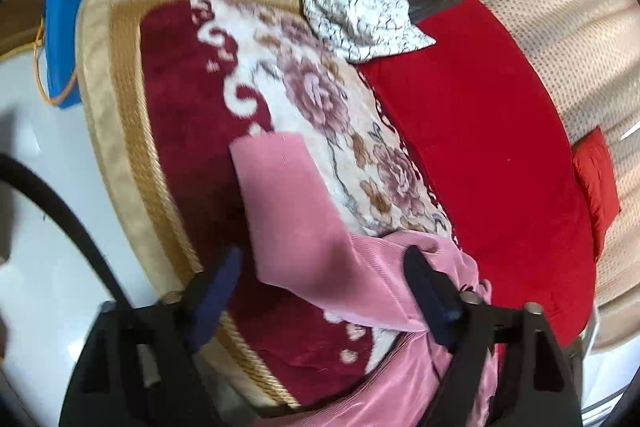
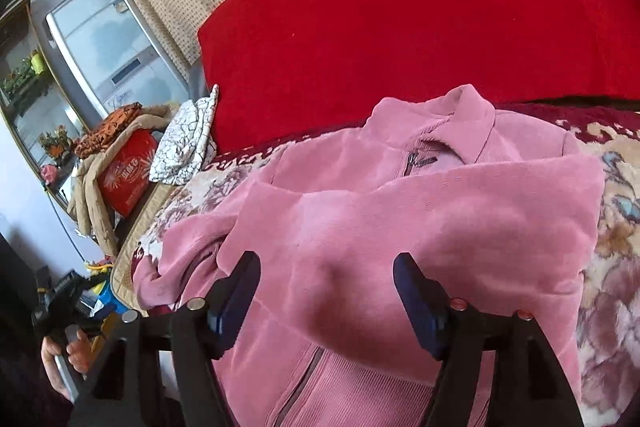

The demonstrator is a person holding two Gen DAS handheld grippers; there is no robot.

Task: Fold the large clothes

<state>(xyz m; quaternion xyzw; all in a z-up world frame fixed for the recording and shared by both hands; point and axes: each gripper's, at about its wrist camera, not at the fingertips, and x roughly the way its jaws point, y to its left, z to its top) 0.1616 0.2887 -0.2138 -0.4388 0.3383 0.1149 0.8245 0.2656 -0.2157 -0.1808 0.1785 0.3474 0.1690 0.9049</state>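
A pink corduroy jacket (image 2: 420, 219) with a collar and zip lies on the floral sofa cover (image 2: 612, 267), one sleeve folded across its chest. In the left wrist view a pink sleeve (image 1: 288, 203) stretches over the cover (image 1: 312, 99) toward the sofa's edge. My left gripper (image 1: 324, 267) is open above that sleeve, holding nothing. My right gripper (image 2: 326, 271) is open just above the jacket's front, empty.
A red blanket (image 1: 480, 155) covers the sofa's back half, also seen in the right wrist view (image 2: 400, 11). A white crackle-pattern cloth (image 1: 360, 15) lies at the far end. A blue and yellow toy (image 1: 68, 7) stands beside the sofa. A red bag (image 2: 128, 175) sits nearby.
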